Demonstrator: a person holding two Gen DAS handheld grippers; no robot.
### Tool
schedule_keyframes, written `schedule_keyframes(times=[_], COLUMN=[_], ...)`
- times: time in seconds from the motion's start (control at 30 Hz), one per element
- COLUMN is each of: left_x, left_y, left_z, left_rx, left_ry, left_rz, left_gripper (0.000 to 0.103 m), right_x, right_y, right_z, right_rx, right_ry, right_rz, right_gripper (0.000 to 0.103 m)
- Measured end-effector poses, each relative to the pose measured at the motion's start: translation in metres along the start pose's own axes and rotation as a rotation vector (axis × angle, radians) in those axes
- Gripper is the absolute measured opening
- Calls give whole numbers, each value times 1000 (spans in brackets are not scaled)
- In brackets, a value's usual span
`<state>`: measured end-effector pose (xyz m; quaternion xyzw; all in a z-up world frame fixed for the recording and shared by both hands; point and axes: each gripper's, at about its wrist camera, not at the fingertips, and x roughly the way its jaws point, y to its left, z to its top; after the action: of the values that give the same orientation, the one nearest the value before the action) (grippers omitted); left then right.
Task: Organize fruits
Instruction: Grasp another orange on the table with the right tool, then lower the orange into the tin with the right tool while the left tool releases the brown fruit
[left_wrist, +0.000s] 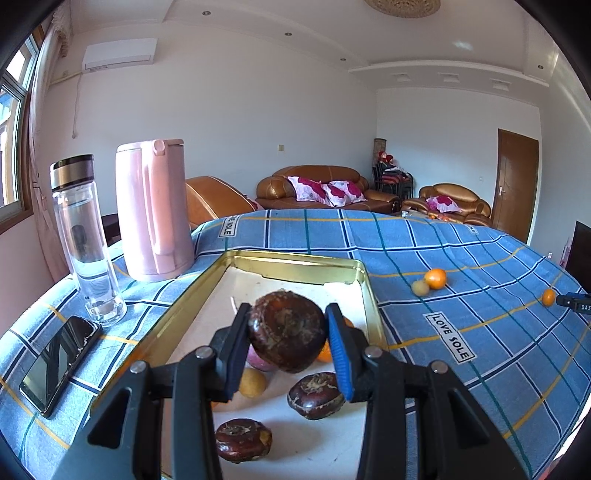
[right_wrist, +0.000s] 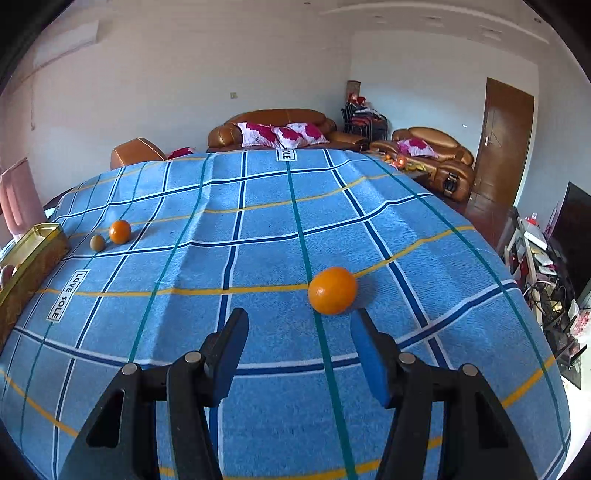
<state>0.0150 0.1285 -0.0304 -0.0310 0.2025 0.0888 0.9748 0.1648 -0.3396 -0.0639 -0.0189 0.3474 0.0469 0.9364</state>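
My left gripper (left_wrist: 288, 321) is shut on a dark brown water chestnut (left_wrist: 286, 330) and holds it above the gold tin tray (left_wrist: 295, 260). In the tray lie two more water chestnuts (left_wrist: 316, 395) (left_wrist: 243, 439), a yellow fruit (left_wrist: 253, 382), and a pinkish fruit and an orange one partly hidden behind the held chestnut. My right gripper (right_wrist: 299, 325) is open just short of an orange (right_wrist: 332, 290) on the blue checked cloth. Another orange (right_wrist: 120, 231) and a small pale fruit (right_wrist: 98, 242) lie near the tray's corner (right_wrist: 48, 230).
A pink kettle (left_wrist: 151, 210), a clear glass bottle (left_wrist: 86, 240) and a phone (left_wrist: 61, 363) stand left of the tray. The table's far and right edges drop off toward sofas (right_wrist: 273, 127) and a cluttered TV stand (right_wrist: 539, 254).
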Motion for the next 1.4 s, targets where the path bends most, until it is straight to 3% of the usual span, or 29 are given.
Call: schedule_keyframes(times=[0.1, 0.27, 0.33, 0.37, 0.53, 0.73, 0.97, 1.2, 1.4], left_x=[1, 2, 2, 2, 2, 2, 2, 1, 4], left_y=[1, 0, -1, -1, -2, -2, 12, 27, 42], left_z=[1, 3, 3, 4, 4, 2, 1, -1, -7], left_rx=[-2, 4, 5, 6, 8, 11, -11, -25, -44], left_ry=[2, 2, 1, 1, 2, 11, 24, 37, 56], left_rz=[-1, 0, -2, -3, -2, -4, 19, 42, 65], left_gripper=[41, 41, 41, 41, 41, 41, 41, 41, 41], right_x=[26, 54, 63, 65, 49, -3, -48, -70, -76], right_y=[-7, -14, -14, -13, 8, 79, 190, 286, 340], right_z=[12, 26, 28, 28, 27, 34, 45, 36, 23], right_rx=[26, 50, 53, 49, 14, -92, -225, -362, -444], right_ry=[77, 133, 162, 164, 124, -11, -140, -163, -161], right_rz=[-2, -22, -5, 5, 52, 164, 365, 524, 594], right_gripper=[59, 59, 48, 41, 41, 41, 41, 41, 41])
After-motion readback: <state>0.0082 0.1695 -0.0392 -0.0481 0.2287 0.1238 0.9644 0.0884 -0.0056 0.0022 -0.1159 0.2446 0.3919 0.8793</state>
